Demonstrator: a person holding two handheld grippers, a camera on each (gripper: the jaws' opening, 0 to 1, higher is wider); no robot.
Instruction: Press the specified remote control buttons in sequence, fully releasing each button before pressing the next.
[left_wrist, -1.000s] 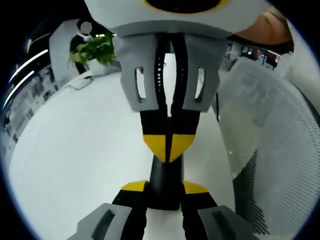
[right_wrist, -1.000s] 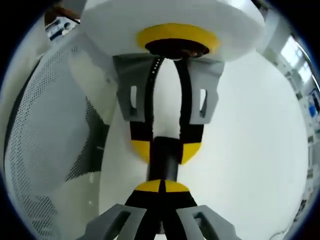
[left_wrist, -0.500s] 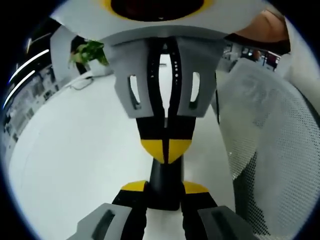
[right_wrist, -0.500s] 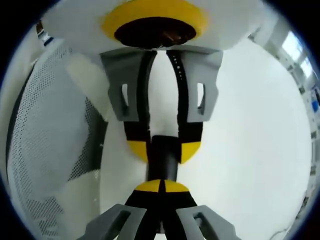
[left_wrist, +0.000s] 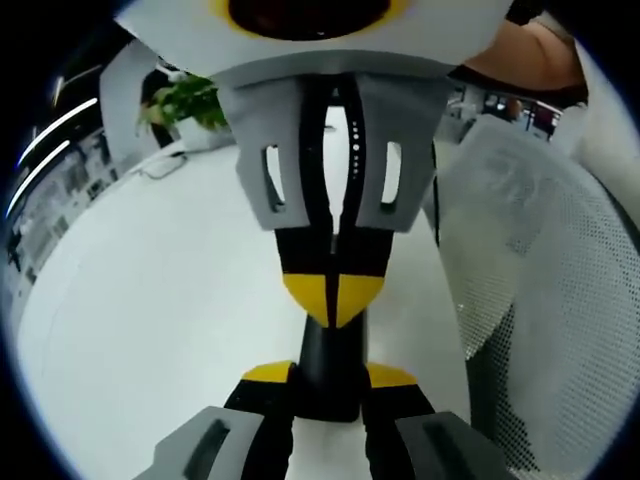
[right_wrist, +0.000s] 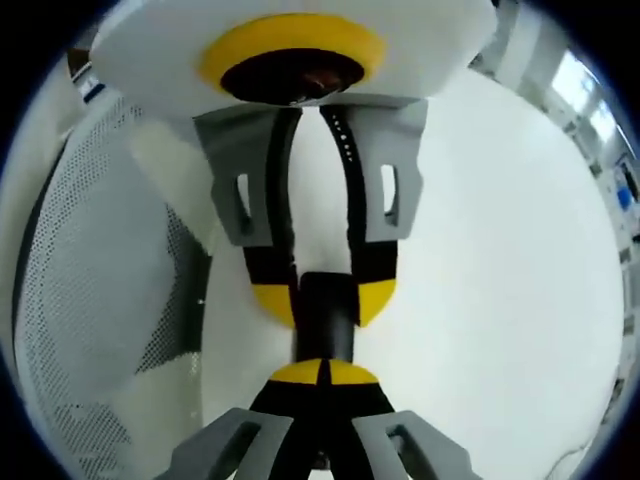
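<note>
The remote (left_wrist: 332, 350) is held up above the white table (left_wrist: 150, 300), seen end-on, so its buttons are hidden. The left gripper (left_wrist: 330, 375) pinches it from both sides. The right gripper (left_wrist: 335, 298) has its jaws pressed together, with the yellow tips down on the remote's face. It looks like a press in progress. I can't tell which button it is or how many are done, and the release still has to come.

Compared with half a second ago, the right gripper's tips sit at the same spot. Its body has only tilted slightly, and the remote hasn't shifted in the grip.
</note>
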